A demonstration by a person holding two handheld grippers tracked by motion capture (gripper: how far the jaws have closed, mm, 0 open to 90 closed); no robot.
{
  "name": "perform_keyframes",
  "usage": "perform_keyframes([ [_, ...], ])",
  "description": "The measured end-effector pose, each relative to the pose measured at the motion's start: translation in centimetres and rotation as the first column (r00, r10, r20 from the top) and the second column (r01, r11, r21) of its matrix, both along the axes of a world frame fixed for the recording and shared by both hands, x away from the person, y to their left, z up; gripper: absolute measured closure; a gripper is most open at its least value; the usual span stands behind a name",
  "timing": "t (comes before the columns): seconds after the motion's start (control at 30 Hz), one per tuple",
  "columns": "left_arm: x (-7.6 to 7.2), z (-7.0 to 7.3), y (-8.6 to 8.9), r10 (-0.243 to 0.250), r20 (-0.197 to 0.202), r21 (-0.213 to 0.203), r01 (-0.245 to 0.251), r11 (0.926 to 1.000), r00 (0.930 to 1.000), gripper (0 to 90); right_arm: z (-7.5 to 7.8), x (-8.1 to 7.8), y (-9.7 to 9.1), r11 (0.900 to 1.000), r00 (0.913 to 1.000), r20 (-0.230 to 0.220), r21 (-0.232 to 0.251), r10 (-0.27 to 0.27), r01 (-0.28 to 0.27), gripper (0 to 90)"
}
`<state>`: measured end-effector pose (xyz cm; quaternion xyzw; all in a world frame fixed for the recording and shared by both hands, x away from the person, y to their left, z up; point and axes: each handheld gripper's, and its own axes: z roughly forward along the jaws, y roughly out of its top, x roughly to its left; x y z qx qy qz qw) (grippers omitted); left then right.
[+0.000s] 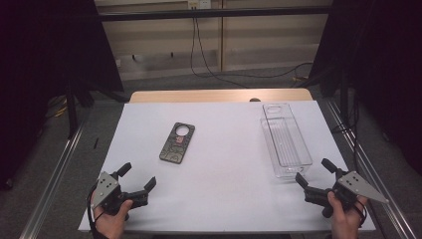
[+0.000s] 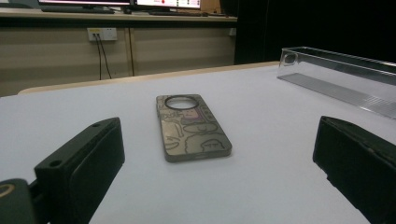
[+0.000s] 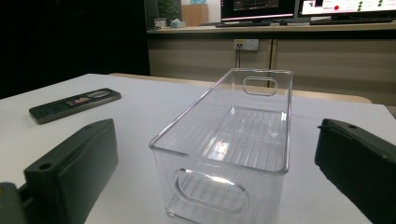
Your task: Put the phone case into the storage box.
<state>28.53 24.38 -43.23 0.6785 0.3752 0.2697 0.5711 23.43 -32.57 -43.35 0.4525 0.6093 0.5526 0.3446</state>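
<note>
1. The phone case (image 1: 177, 142) lies flat on the white table (image 1: 224, 199), left of centre, camera ring towards the far edge; it is dark olive with cartoon line drawings and a small pink patch
2. It sits just ahead of my left gripper (image 1: 138, 181), framed between the two jaws in the left gripper view, apart from them
3. The clear bin (image 1: 285, 141) stands upright and empty at the table's right side, well apart from the case, its near end just in front of my right gripper (image 1: 315, 174)
4. Both my grippers are spread wide with nothing between the jaws
5. My guess at the risk: the case is thin and flat on the sheet, so my jaws could skate over its edges and push it away instead of lifting it
6. The bin looks light and slippery; a nudge from my right jaws could slide or tip it
</note>
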Motion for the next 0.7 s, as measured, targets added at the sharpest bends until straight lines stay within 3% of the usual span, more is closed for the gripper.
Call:
perform_keyframes([
  [0.1,0.05,0.11,0.01,-0.002,0.014,0.001,0.002,1.0000,0.9999,1.9,-0.02,-0.11,-0.08,1.0000,1.0000,0.001,0.006,-0.005,0.005,0.0],
  [0.7,0.41,-0.14,-0.23,0.009,-0.031,0.022,-0.008,0.9997,0.9995,1.9,-0.07,-0.17,-0.20,0.9999,1.0000,0.002,0.013,-0.006,0.006,0.0],
])
